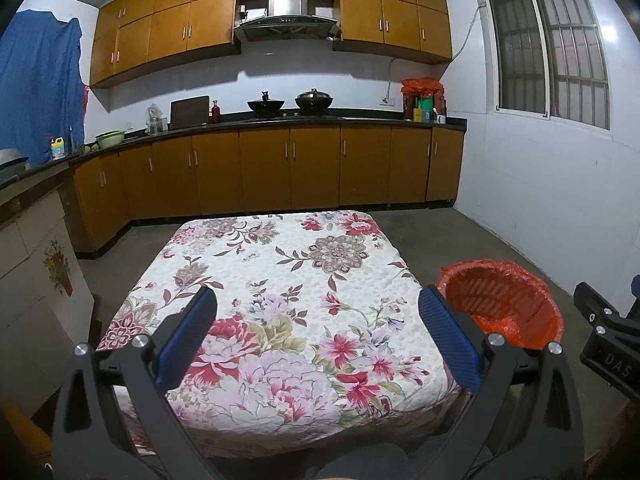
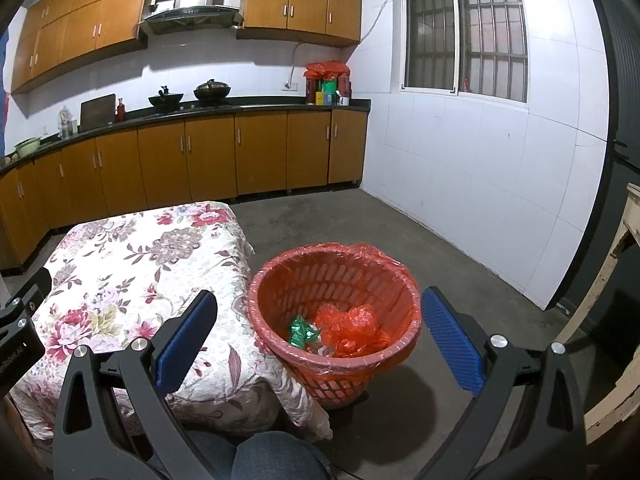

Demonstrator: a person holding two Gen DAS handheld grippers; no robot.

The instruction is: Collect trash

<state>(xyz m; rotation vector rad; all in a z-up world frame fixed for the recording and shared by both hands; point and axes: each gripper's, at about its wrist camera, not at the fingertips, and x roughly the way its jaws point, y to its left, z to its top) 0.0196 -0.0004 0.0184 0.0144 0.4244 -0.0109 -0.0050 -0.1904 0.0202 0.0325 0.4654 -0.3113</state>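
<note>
Looking nearly finished: hovering wide open and empty, left hand-held gripper (image 1: 316, 336) and right hand-held gripper (image 2: 320, 338), trash (image 2: 340, 330) lying (green wrapper included) inside basket (image 2: 280, 280) beside bare floral surface (image 1: 280, 280).

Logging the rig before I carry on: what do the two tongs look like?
Both match: the left tongs and right tongs have black angular frames with silver round bolts, and ribbed blue pads on the fingers. White lettering marks each black body, seen from the other's camera. Blue jeans show at the bottom edge.
</note>
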